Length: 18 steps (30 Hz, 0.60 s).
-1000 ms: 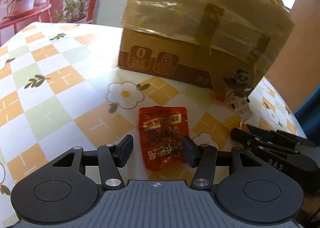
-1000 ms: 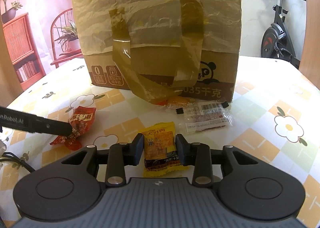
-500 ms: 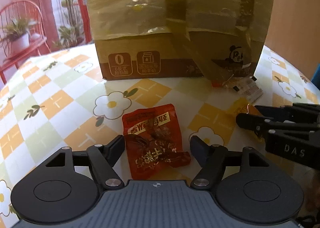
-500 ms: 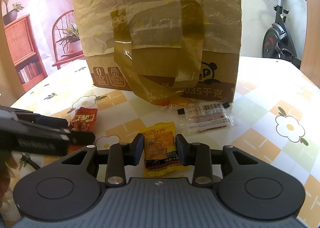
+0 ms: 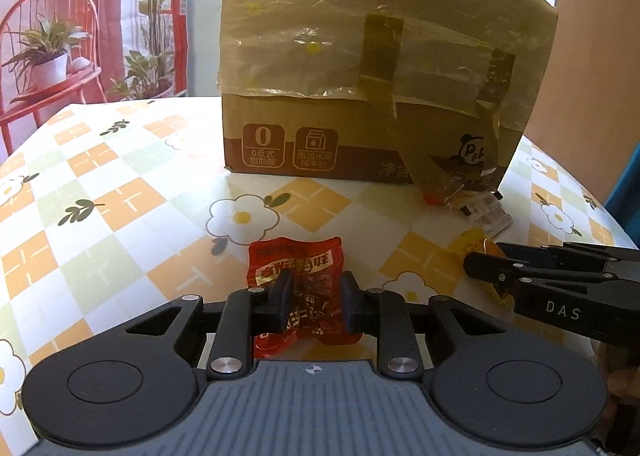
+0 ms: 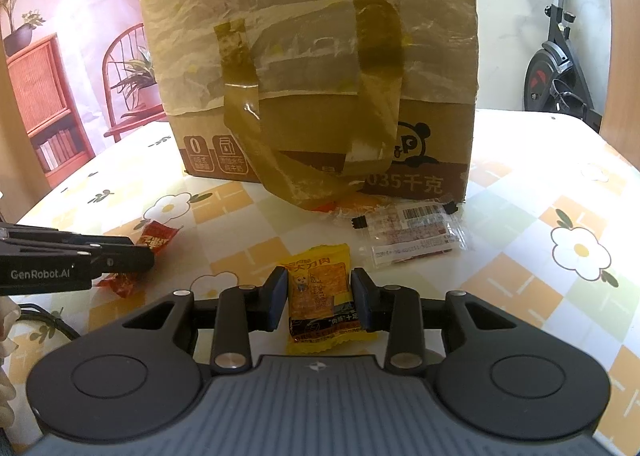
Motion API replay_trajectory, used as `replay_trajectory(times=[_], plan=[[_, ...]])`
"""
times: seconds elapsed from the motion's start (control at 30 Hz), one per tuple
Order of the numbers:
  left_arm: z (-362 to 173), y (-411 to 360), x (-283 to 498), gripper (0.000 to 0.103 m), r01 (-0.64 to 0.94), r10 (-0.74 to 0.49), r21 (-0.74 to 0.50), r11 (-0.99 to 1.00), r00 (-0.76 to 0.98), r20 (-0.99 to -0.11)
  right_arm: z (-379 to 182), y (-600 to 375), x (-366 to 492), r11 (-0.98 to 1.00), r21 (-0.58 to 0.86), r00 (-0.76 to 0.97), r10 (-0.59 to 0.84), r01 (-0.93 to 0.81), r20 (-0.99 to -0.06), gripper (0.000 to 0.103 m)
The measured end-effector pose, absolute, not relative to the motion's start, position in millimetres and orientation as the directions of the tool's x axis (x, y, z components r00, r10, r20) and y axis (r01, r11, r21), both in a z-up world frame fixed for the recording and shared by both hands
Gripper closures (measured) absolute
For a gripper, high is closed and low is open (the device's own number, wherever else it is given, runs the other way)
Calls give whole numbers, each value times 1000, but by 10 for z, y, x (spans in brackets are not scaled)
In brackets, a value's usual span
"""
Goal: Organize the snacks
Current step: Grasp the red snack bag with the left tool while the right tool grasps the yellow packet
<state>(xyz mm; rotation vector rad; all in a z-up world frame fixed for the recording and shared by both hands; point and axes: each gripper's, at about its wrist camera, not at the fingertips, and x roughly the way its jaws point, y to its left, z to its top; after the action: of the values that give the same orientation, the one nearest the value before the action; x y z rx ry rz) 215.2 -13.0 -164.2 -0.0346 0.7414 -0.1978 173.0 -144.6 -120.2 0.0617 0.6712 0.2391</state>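
Note:
A red snack packet [image 5: 296,260] lies on the flowered tablecloth [image 5: 120,195], crumpled between the pads of my left gripper [image 5: 314,304], whose jaws are closing and press on both its sides. The right wrist view shows the same packet [image 6: 158,236] at the left gripper's tip [image 6: 136,256]. My right gripper [image 6: 320,298] is shut on a yellow snack packet [image 6: 316,268] that rests on the table. In the left wrist view the right gripper [image 5: 480,266] comes in from the right, with the yellow packet [image 5: 472,242] at its tip.
A big taped cardboard box [image 6: 312,55] stands upright on the table just behind both packets. At its foot lie a clear-wrapped snack with a barcode [image 6: 412,232] and an orange packet [image 6: 324,205]. An exercise bike [image 6: 560,67] stands beyond the table at right.
My left gripper opened wider around the red packet, then closed on it and crumpled it, rolling a little. The right gripper and the yellow packet have not moved.

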Motion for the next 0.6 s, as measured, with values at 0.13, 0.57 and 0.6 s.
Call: replay_trajectory(times=[0.13,0.57,0.6], plan=[[-1645,-92,2163,71,176,-213,-125,977,707,-675,-1201,-1456,1725,971,134,757,239,-199,-608,66],[-1671,206,2153,48,53,-182,-201,978,688,-703,-1191,-1475,1708,969,148,764,248,-200,-596,66],[-1676,180,2158,48,62,-181,-191,980,688,-703,-1191,-1481,1708,968,151,764,250,-200,-595,66]])
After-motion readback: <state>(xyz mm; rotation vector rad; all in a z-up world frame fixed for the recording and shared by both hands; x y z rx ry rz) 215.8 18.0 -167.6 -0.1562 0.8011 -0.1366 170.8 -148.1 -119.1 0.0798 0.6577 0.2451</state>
